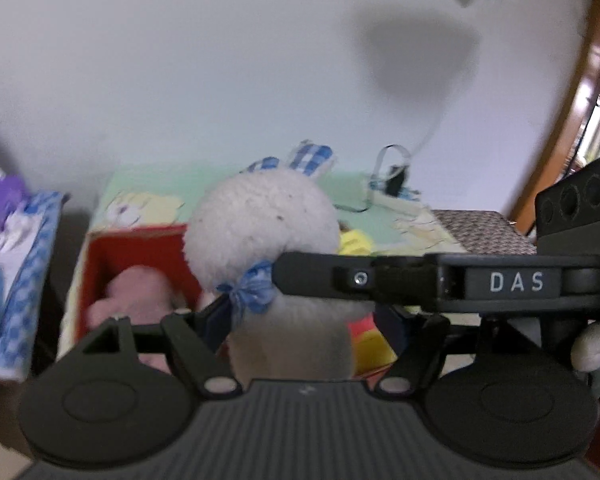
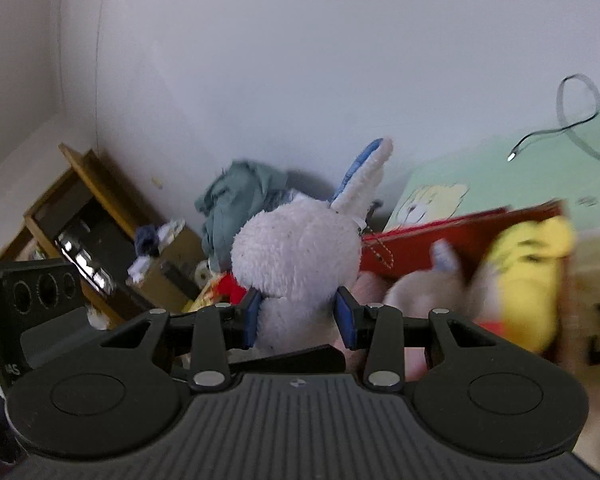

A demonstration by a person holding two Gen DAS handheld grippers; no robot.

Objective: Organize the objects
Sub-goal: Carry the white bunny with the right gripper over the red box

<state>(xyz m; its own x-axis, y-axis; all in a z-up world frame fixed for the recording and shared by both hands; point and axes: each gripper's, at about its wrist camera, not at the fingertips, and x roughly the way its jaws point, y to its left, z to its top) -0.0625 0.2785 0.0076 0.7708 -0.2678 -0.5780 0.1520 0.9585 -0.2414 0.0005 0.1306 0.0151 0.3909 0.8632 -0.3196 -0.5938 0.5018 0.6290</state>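
Observation:
A white plush rabbit [image 1: 260,220] with blue checked ears and a blue bow hangs in the air between both grippers. In the right wrist view my right gripper [image 2: 299,314] is shut on the rabbit [image 2: 296,248] at its neck, with both blue pads pressed into the fur. My left gripper [image 1: 306,320] has the rabbit's body between its fingers, lower down. Its left pad lies against the fur, and the right gripper's finger [image 1: 320,276] hides the fingertips. Just beyond and below stands an open red box [image 1: 136,252] with a pink plush [image 1: 136,292] inside.
The red box [image 2: 440,232] also holds a yellow plush [image 2: 528,272] and sits on a green cartoon mat [image 2: 500,176]. A blue-checked box [image 1: 32,248] stands to its left. A power strip with cables [image 1: 392,192] lies by the wall, and a tilted wooden shelf [image 2: 100,216] and a teal cloth [image 2: 240,192] fill the corner.

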